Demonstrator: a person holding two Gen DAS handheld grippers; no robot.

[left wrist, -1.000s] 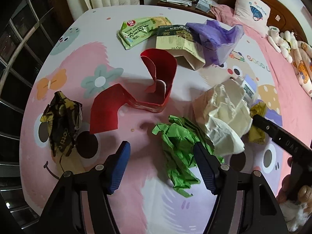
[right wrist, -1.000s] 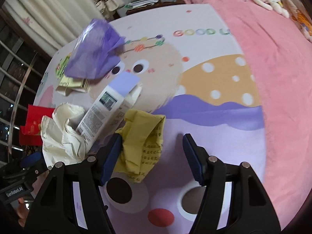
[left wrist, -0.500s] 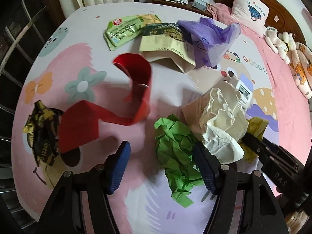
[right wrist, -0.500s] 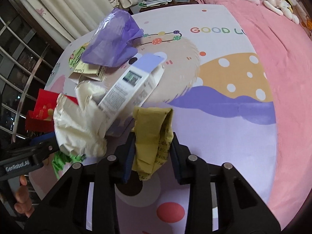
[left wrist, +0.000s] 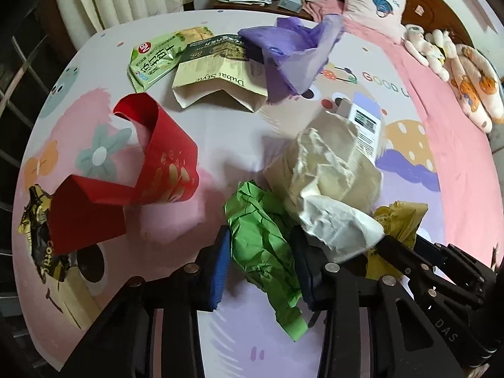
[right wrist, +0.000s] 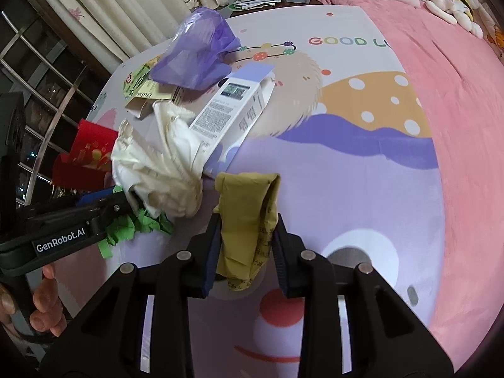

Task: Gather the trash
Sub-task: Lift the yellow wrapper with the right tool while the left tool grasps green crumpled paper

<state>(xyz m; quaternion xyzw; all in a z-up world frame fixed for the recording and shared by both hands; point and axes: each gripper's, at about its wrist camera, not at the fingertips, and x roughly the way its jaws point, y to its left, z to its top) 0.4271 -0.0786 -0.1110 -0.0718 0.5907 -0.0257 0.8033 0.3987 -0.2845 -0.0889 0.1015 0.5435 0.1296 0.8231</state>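
The left tool (left wrist: 260, 261) has just been closing its jaws on the crumpled green paper (left wrist: 263, 236), and the blue pads now press the wad from both sides. The green paper lies on the bed cover (left wrist: 220, 132), partly trailing below the jaws.

The right tool (right wrist: 247, 245) has also just been closing; its pads clamp the folded yellow paper (right wrist: 249, 214), which stands up between them above the bed cover. In the left wrist view the same yellow paper shows at the lower right, beside the black frame of the right tool.

Remaining items on the bed cover:
- Crumpled cream paper (left wrist: 327, 186), touching the green paper and overlapping the white printed box (right wrist: 233, 110) (the box's far end points toward the purple bag).
- Purple plastic bag (left wrist: 296, 50), resting partly on the beige "Dubai Style" carton (left wrist: 217, 85).
- Green snack wrapper (left wrist: 157, 60), just beside that carton, at the far side.
- Red curled card sleeve (left wrist: 126, 170), well left of the left tool.
- Black-and-gold wrapper (left wrist: 37, 230), at the left edge of the bed cover.

A person's hand (right wrist: 41, 302) grips the handle of the left tool, seen in the right wrist view.
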